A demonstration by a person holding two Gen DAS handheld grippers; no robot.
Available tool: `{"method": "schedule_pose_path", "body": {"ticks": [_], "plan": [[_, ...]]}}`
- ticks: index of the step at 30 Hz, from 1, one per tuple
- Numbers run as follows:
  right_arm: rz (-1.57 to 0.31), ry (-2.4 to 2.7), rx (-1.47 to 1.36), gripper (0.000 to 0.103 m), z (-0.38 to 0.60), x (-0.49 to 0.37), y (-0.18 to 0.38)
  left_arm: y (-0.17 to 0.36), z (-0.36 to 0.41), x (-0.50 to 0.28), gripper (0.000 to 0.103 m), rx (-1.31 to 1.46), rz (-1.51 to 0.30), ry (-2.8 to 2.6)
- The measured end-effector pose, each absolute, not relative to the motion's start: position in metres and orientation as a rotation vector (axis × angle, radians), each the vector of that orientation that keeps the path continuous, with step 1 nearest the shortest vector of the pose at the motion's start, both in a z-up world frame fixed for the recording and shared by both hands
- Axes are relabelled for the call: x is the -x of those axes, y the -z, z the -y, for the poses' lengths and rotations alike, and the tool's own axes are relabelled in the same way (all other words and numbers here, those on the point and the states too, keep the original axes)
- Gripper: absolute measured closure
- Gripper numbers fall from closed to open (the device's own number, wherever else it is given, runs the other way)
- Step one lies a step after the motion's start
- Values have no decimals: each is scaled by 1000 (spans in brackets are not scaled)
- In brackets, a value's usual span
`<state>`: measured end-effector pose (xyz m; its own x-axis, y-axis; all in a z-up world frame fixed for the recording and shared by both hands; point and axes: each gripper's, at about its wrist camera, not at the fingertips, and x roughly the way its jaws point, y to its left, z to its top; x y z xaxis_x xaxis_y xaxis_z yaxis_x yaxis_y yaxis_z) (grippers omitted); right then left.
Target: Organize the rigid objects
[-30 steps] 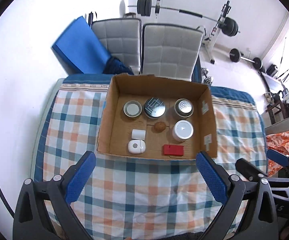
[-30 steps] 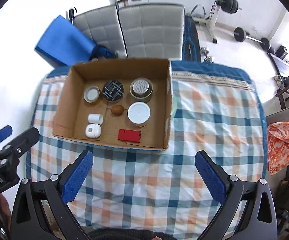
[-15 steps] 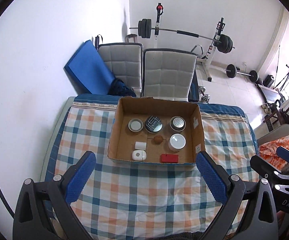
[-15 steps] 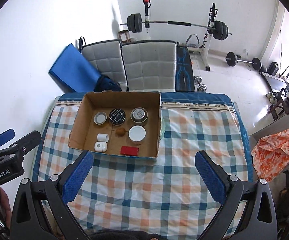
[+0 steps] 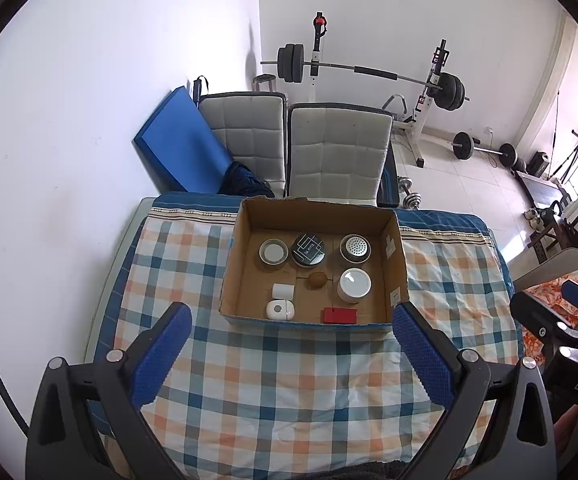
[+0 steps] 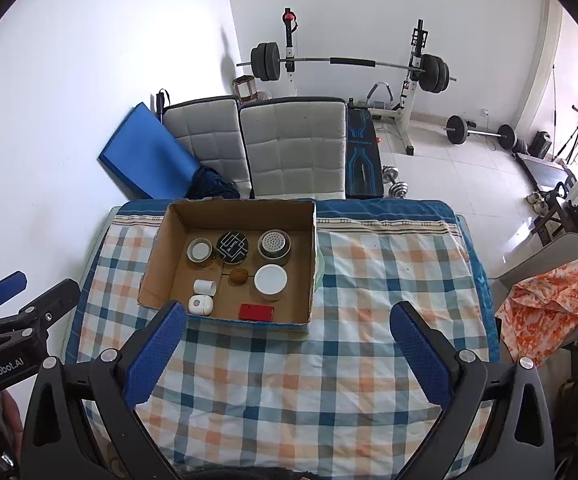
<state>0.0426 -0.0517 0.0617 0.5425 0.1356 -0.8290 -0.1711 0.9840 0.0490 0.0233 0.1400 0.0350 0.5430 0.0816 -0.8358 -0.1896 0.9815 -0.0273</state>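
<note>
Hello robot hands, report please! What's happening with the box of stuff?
Left gripper open, right gripper open, both empty. Cardboard box on checkered tablecloth, small items inside. Nothing in the way.

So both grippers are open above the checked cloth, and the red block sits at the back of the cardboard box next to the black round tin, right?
Not quite. The red block lies at the front edge of the cardboard box, nearest the grippers, not at the back beside the black round tin; the right wrist view shows it. The rest holds: the left gripper and right gripper are both open above the checked cloth.
</note>
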Motion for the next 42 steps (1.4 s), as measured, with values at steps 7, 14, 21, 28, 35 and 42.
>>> {"method": "schedule_pose_path", "body": {"ticks": [7,14,21,28,35,42], "plan": [[-969,-171,29,0,53,-37,-63,-35,-139,-23,0,121,-983,-164],[-982,-170,30,0,52,-33,-58,-38,-137,-19,0,120,-977,-166],[-995,-164,27,0,53,-30,-53,-41,-134,-19,0,119,-981,-167],[-980,-144,18,0,58,-28,-55,-43,-133,-19,0,116,-980,-162],[-974,-137,22,0,60,-29,-56,-44,-132,-20,0,114,-987,-158],[-977,-126,14,0,63,-31,-54,-42,-134,-19,0,101,-978,-152]]}}
